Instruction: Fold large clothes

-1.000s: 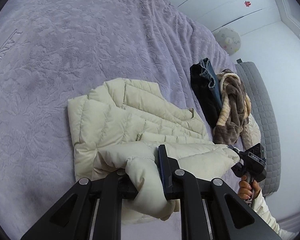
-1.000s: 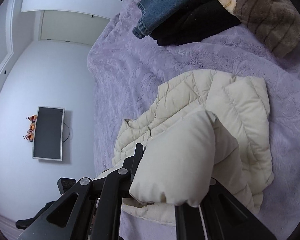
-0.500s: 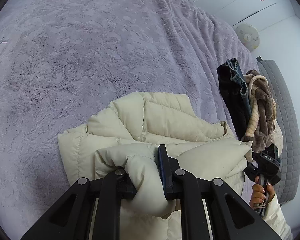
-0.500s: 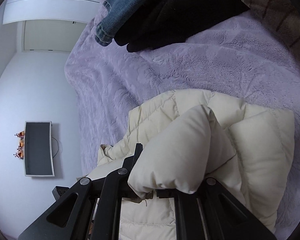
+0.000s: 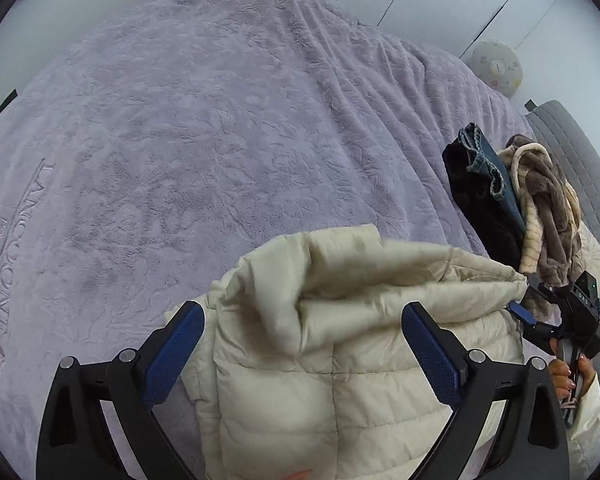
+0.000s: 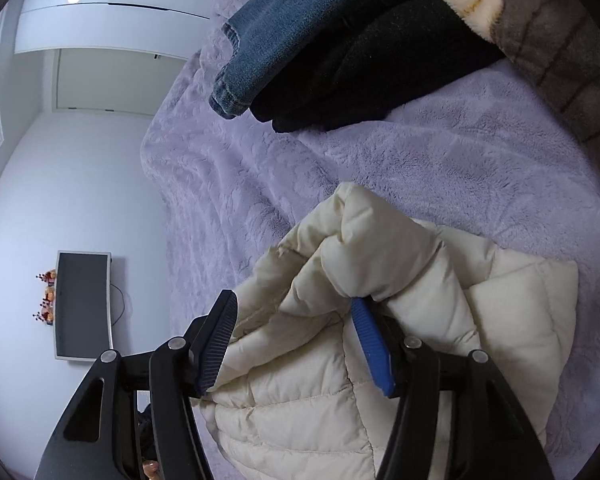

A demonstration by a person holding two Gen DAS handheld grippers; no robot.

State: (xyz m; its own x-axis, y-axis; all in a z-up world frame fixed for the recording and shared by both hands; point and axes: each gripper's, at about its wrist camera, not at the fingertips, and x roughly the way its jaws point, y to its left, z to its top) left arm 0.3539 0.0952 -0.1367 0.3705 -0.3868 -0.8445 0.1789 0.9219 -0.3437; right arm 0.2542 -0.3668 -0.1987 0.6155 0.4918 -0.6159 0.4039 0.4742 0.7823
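Left wrist view is showing the left gripper [image 5: 302, 354] with its jaws opening wide, and the cream puffer jacket [image 5: 340, 360] is lying loose between the blue pads, neither pad pressing on it. That jacket is sitting bunched on the lilac blanket [image 5: 180, 140] covering the bed. At the right edge the right gripper [image 5: 526, 316] is meeting the jacket's far corner, a hand [image 5: 568, 372] gripping its handle. From the right wrist view its jaws are also opening (about halfway), with jacket folds bulging between them; the right pad seems to be touching fabric still. Beyond, jeans [image 6: 284, 32], a black garment [image 6: 372, 72] and a brown fleece [image 6: 540, 40] are lying piled together.
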